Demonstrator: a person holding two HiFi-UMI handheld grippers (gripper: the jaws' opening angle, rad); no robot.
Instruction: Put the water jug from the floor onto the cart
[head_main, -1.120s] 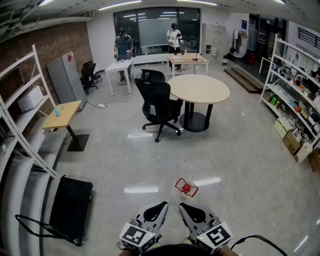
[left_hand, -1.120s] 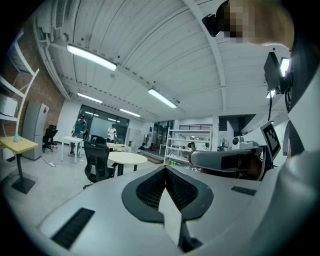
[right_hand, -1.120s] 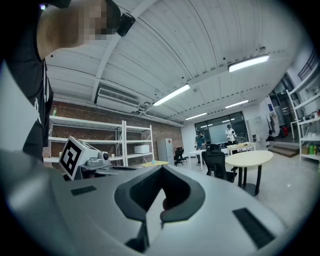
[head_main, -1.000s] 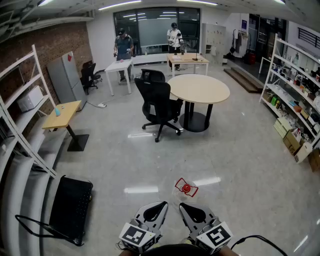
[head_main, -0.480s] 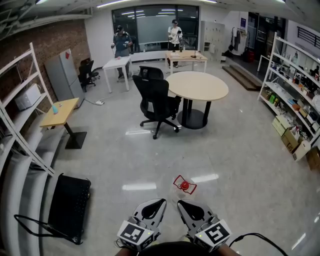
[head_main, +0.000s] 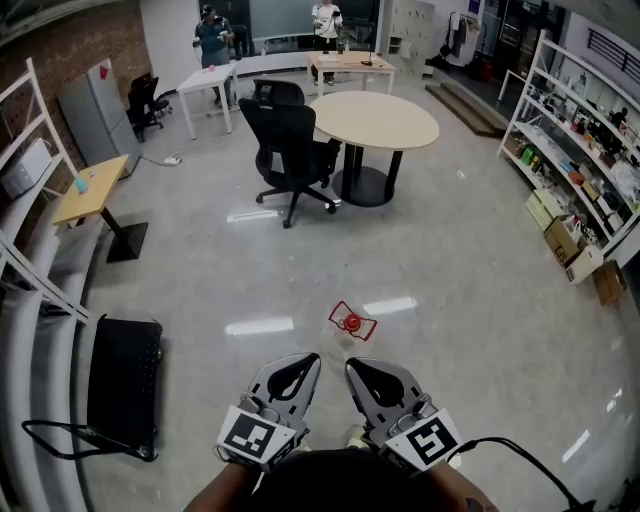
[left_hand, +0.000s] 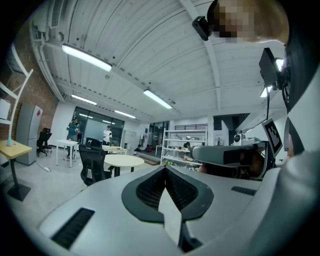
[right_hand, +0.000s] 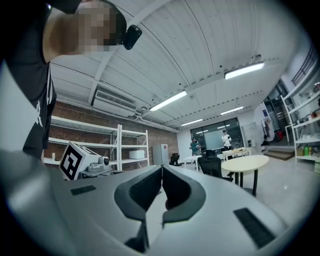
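Observation:
The water jug (head_main: 351, 322) shows from above as a clear body with a red cap, standing on the glossy floor just ahead of my grippers. The cart (head_main: 122, 385) is a flat black platform with a thin black handle loop, low at the left by the white rack. My left gripper (head_main: 312, 356) and right gripper (head_main: 350, 362) are side by side at the bottom, pointing level toward the jug, short of it. Both are shut with nothing held. In the left gripper view (left_hand: 165, 167) and the right gripper view (right_hand: 161, 167) the jaws meet; neither shows jug or cart.
A black office chair (head_main: 288, 140) and a round table (head_main: 374, 118) stand farther ahead. Stocked shelves (head_main: 585, 150) and cardboard boxes (head_main: 560, 240) line the right wall. A white rack (head_main: 30, 260) and a small wooden desk (head_main: 92, 190) are at the left. Two people (head_main: 212, 30) stand far back.
The head view has tipped down, so the room, jug and grippers all sit higher in the picture. The grippers and jug keep their places relative to each other.

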